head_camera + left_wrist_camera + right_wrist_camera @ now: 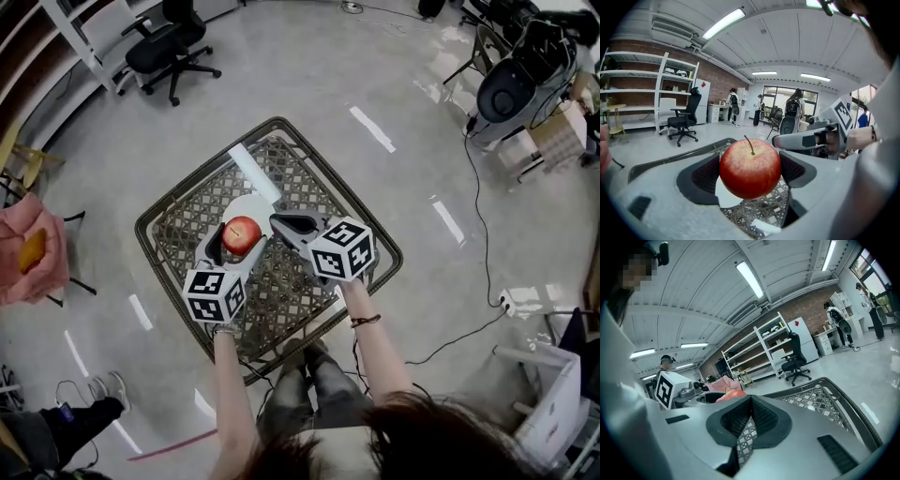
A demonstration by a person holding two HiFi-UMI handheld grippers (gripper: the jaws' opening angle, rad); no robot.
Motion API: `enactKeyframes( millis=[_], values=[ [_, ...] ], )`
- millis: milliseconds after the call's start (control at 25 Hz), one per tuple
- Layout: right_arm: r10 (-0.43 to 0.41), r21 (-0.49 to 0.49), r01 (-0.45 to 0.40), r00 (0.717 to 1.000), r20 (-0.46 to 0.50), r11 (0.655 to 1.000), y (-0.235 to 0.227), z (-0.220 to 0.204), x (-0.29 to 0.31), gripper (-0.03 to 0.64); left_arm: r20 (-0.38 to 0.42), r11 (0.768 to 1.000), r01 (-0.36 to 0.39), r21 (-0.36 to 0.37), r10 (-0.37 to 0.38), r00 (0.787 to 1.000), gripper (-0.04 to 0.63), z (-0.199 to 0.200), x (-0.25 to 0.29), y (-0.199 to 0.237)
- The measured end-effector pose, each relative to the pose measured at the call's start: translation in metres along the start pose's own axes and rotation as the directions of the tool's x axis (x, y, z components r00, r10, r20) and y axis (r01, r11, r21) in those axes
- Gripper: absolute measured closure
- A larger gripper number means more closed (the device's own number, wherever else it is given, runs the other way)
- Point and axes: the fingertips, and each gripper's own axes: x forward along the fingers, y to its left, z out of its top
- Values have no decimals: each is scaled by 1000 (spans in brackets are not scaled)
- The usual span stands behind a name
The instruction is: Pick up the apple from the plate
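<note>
Apple (750,168) clamped btwn left gripper (241,242) jaws, over plate (247,204).

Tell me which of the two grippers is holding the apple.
The left gripper: its jaws are closed on the red apple. The right gripper beside it has its jaws together with nothing between them.

Red apple (241,233), white plate (251,203), dark lattice-woven table (305,183).
</note>
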Motion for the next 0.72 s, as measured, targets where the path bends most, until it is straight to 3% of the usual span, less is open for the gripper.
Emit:
enactKeyframes(
  millis=[720],
  values=[
    [34, -28, -32, 997, 65, 999, 39, 30, -38, 607, 37, 1000, -8, -7, 8, 999, 190, 23, -46, -36]
  ],
)
